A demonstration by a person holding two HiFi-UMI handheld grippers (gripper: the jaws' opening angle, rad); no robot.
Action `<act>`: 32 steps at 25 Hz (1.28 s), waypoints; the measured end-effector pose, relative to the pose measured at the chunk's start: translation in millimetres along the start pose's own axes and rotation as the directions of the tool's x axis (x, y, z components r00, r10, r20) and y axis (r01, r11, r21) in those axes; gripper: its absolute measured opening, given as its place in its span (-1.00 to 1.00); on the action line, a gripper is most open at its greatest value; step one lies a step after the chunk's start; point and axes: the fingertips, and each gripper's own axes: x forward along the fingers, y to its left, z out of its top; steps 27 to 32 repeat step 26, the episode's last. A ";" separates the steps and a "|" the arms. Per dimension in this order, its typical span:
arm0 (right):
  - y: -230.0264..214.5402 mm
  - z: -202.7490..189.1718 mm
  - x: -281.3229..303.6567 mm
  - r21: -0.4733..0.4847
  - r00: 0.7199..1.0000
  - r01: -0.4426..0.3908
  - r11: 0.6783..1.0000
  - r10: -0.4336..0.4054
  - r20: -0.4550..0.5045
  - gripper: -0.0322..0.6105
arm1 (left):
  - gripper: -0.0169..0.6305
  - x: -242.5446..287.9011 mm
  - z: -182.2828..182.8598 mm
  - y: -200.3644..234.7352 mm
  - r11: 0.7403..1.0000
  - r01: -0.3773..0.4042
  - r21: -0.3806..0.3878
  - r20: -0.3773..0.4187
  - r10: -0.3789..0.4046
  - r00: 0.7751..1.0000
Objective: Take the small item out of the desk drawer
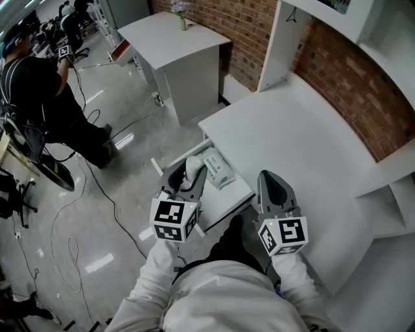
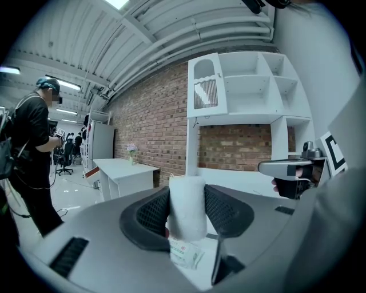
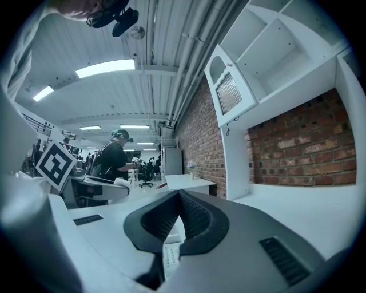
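At the bottom middle of the head view we see our white sleeves (image 1: 214, 292). Each hand holds a claw with a cube of black and white squares.

The left claw (image 2: 187, 197) is clamped on the small white roll (image 2: 186, 212). The roll stands up straight between the two dark pads and pokes out above them. In the head view it sits a little left of the middle, over the left end of the open drawer (image 1: 238, 189). We cannot tell if the roll touches the drawer.

A flat packet (image 1: 218, 168) with green print lies in the drawer, just to the right of the roll. In the left claw's view the packet shows low down, under the roll.

The right claw (image 3: 179, 197) has its tips pressed together, and nothing is in it. In the head view it hangs over the front edge of the white tabletop (image 1: 292, 142), right of the drawer.

Behind the tabletop, at the upper right, is a red brick wall (image 1: 350, 78) with white shelves (image 2: 246, 86) in front of it.

Farther off, at the top middle of the head view, stands another white desk (image 1: 175, 39) with a little vase of flowers (image 1: 181, 16) on it.

At the upper left a person in black (image 1: 39, 91) stands on the shiny floor (image 1: 97, 214), and thin cables (image 1: 97, 188) lie across it.
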 end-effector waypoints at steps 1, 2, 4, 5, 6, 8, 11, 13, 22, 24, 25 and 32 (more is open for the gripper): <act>0.8 0.6 -0.7 -0.002 1.000 -0.004 1.000 0.004 0.003 -0.82 | -0.36 -1.0 0.3 0.5 1.000 -0.004 -0.001 0.002 0.004 1.000; 1.1 1.0 -1.3 -0.003 1.000 -0.007 1.000 0.007 0.005 -0.82 | -0.36 -1.7 0.9 0.8 1.000 -0.007 -0.002 0.004 0.007 1.000; 1.5 1.1 -2.5 -0.001 1.000 -0.012 1.000 0.012 0.006 -0.82 | -0.36 -3.2 2.5 1.3 1.000 -0.012 -0.002 0.008 0.012 1.000; 1.6 0.9 -3.1 0.001 1.000 -0.014 1.000 0.014 0.005 -0.82 | -0.36 -3.9 3.0 1.3 1.000 -0.014 -0.003 0.010 0.014 1.000; 1.6 0.4 -3.7 0.002 1.000 -0.015 1.000 0.015 0.003 -0.82 | -0.36 -4.6 3.1 1.3 1.000 -0.015 -0.003 0.011 0.015 1.000; 1.3 -0.9 -4.4 0.004 1.000 -0.015 1.000 0.015 0.000 -0.82 | -0.36 -5.8 2.4 0.9 1.000 -0.016 -0.002 0.009 0.016 1.000; 2.9 -2.0 -5.0 0.002 1.000 -0.012 1.000 0.012 -0.003 -0.82 | -0.36 -8.7 0.7 0.7 1.000 -0.011 0.004 0.006 0.011 1.000; 4.2 -2.3 -5.5 0.000 1.000 -0.010 1.000 0.010 -0.003 -0.82 | -0.36 -10.2 0.6 1.4 1.000 -0.012 0.002 0.009 0.012 1.000; 5.0 -2.3 -7.0 -0.024 1.000 -0.012 1.000 0.012 -0.005 -0.82 | -0.36 -11.8 2.7 3.0 1.000 -0.022 -0.004 0.022 0.022 1.000; 4.7 -2.9 -7.8 -0.030 1.000 -0.012 0.999 0.012 -0.008 -0.82 | -0.36 -11.7 3.4 2.9 1.000 -0.027 -0.008 0.024 0.027 0.999; 4.5 -3.0 -8.2 -0.033 1.000 -0.012 0.999 0.012 -0.009 -0.82 | -0.36 -11.5 3.8 2.8 1.000 -0.029 -0.011 0.026 0.029 0.999; 4.1 -3.1 -8.5 -0.035 1.000 -0.012 0.999 0.012 -0.010 -0.82 | -0.36 -11.3 4.3 2.7 0.999 -0.031 -0.014 0.027 0.031 0.999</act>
